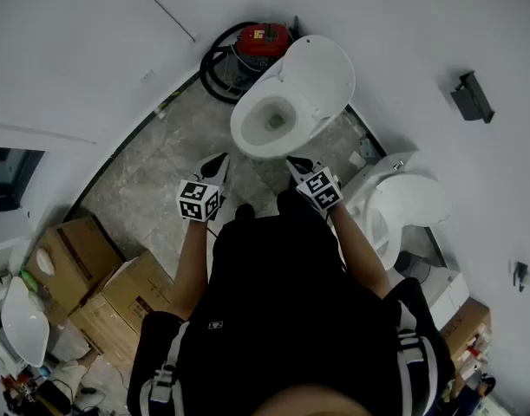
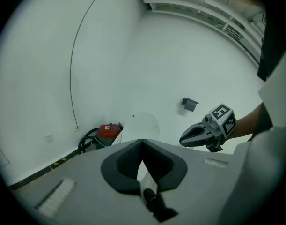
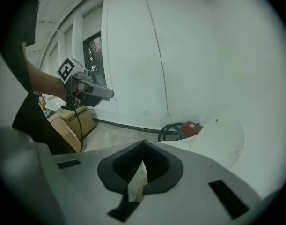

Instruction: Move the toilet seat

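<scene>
The seat (image 1: 323,69) stands raised, tipped back behind the open bowl of the toilet (image 1: 245,137). The toilet sits on a grey stone floor (image 1: 152,167), in a room with white walls (image 1: 82,42). Behind it stands a red vacuum (image 1: 265,36) with a coiled black hose (image 1: 214,68). A second toilet (image 1: 412,199) is just to the right, and cardboard boxes (image 1: 82,258) lie well to the left. The left gripper (image 1: 216,166) and the right gripper (image 1: 297,164) hang near the bowl's front rim. Each has its jaws pressed together, pinching nothing.

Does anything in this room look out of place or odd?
Yes: what looks like a second toilet stands close beside the toilet, and a red vacuum cleaner sits behind it, which is unusual for a bathroom.
</scene>
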The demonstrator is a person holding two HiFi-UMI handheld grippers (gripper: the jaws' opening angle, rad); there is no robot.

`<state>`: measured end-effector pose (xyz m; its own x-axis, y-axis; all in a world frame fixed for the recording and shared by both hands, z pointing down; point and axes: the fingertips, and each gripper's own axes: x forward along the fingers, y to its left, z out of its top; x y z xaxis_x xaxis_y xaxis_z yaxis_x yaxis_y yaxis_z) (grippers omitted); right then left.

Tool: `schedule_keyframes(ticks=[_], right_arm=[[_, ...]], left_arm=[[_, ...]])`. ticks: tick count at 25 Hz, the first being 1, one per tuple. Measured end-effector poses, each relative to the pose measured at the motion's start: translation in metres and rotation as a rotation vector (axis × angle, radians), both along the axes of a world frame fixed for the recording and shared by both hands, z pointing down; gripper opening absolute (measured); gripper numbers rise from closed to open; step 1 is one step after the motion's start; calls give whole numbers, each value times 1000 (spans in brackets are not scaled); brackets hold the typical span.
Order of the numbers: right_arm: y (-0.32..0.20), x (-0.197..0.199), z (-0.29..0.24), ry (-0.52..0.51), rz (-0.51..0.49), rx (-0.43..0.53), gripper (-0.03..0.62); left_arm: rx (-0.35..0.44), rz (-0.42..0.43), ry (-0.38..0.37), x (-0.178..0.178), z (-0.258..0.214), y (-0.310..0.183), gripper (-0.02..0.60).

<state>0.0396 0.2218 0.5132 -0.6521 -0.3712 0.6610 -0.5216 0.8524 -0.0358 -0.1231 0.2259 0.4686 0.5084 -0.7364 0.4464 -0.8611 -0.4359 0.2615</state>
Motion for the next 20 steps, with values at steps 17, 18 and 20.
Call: schedule_keyframes(ticks=[17, 18, 20], right_arm=[[-56, 14, 6, 0, -27, -21, 5], [-55, 14, 5, 0, -24, -16, 6], [-55, 13, 4, 2, -19, -8, 35]], left_arm=[[-24, -32, -18, 30, 11, -38, -2], [-20, -24, -16, 31, 11, -38, 0], [-9, -10, -13, 34, 11, -38, 5]])
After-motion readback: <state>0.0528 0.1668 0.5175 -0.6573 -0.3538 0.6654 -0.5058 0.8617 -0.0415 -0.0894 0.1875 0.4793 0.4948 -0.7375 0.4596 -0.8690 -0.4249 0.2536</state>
